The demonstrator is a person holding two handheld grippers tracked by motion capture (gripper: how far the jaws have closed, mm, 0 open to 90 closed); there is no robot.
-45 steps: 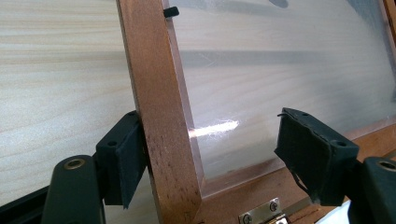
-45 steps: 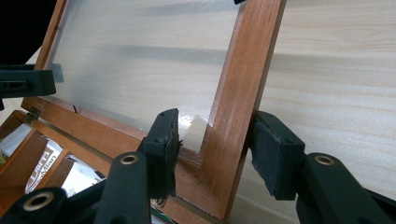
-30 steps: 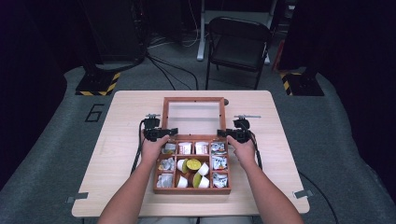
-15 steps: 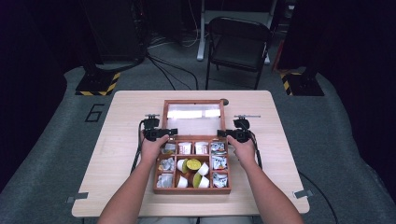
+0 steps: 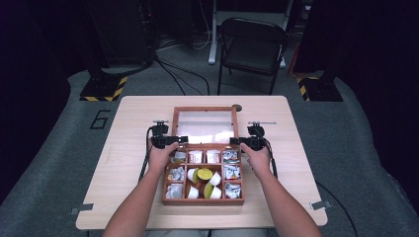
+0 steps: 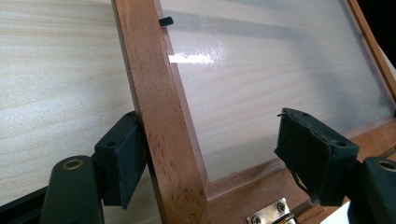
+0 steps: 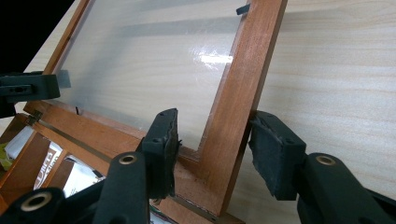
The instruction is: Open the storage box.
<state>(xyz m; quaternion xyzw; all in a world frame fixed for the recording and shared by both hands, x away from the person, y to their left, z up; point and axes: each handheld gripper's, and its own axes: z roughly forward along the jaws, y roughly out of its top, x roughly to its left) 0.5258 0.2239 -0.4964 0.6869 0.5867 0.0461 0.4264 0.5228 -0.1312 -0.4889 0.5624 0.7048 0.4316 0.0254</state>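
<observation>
At the near edge of the pale wooden desk point(image 5: 123, 197) the person's forearms come in on either side of the open brown wooden compartment box point(image 5: 203, 201), whose cells hold white sachets, small white cups and a green-topped one. Just beyond these, at the hinge line, each hand carries a claw set at a bottom corner of the box's glass-paned wooden lid point(image 5: 204, 109), which leans back from the hinge, tilted over the desk.

The left claw point(image 5: 182, 139) stands fairly wide. In the left gripper view one pad point(image 6: 122, 156) lies against the outer face of the lid's side rail point(image 6: 163, 116), while the other hangs well off over the glass, so it straddles the rail without pinching it. The right claw point(image 5: 236, 141) is drawn in closer. In the right gripper view its jaws stand on either side of the opposite rail point(image 7: 243, 93), the inner one on the glass side and the outer one beside the wood, with a thin gap still showing at each.

The step in hand looks like swinging the lid. To do it well, both claws should seat fully on the wood rather than the glass, grip evenly, and move together about the hinge point(image 6: 271, 217), so the frame does not twist or drop.
</observation>
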